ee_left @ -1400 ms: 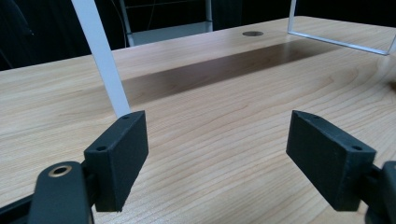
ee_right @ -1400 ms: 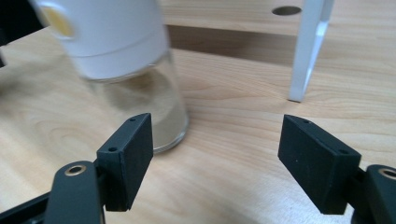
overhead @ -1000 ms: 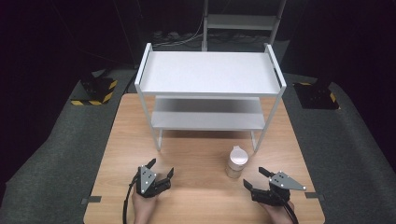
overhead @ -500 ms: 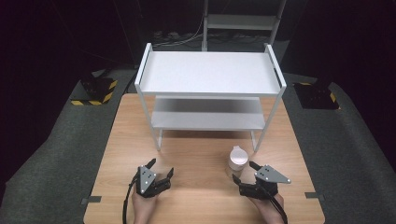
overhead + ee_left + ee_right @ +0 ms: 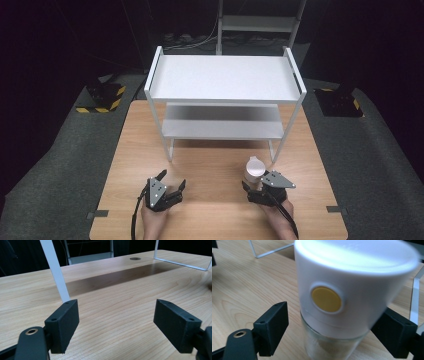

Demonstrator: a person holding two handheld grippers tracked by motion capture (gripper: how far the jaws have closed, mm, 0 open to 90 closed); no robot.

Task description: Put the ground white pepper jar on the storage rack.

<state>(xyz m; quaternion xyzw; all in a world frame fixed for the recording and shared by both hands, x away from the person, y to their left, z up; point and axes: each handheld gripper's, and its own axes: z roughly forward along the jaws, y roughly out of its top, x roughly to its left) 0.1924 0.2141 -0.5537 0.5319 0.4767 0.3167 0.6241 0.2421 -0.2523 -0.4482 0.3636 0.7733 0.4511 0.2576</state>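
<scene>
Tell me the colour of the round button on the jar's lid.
Yellow, set on the white lid; the button shows best in the right gripper view.

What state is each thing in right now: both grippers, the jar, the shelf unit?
Left gripper: open, holding nothing, low over the table.
Right gripper: open, jaws either side of the jar, a gap visible at the left jaw.
Glass jar with white lid: upright on the table, lid on.
White shelf unit: standing, both shelves bare.
</scene>
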